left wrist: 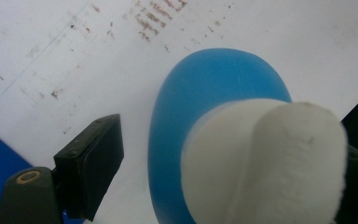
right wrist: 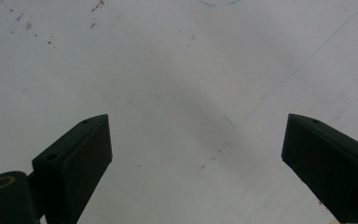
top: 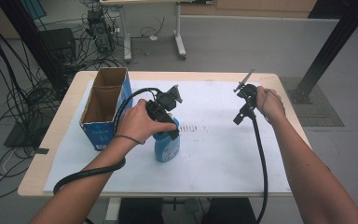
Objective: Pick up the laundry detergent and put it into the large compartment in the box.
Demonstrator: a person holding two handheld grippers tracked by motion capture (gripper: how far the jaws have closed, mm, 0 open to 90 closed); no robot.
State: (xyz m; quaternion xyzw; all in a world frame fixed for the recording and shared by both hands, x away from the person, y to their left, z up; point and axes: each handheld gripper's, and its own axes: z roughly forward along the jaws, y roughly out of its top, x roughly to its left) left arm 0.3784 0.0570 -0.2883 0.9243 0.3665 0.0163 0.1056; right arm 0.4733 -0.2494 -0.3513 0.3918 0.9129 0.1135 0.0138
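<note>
1. High view: the left tool (top: pixel 171 122) hangs over a blue bottle (top: pixel 167 145) that stands upright on the white sheet (top: pixel 214 154) covering the table (top: pixel 51 140), just right of an open cardboard box (top: pixel 103 108).
2. Left gripper view looks straight down on the bottle (left wrist: pixel 205 93) and its white cap (left wrist: pixel 265 163). The cap sits between the jaws: the left jaw stands clear of it with bare sheet showing in the gap, while the right jaw is mostly hidden behind the cap, so contact on that side cannot be told.
3. The left tool is thus part-way open around the cap and, by my reading, does not yet grip it.
4. The right tool (top: pixel 242 108) is held above the sheet well to the right of the bottle. In the right gripper view its jaws stand wide apart over the bare sheet (right wrist: pixel 182 93) with nothing between them.
5. Step in hand, as I judge it: taking hold of the bottle at its cap with the left tool.
6. Next move calls for closing the jaws squarely on the cap, centred so the bottle does not tip, then lifting straight up; the box beside it looks the likely place to put it, though that is a guess.
</note>
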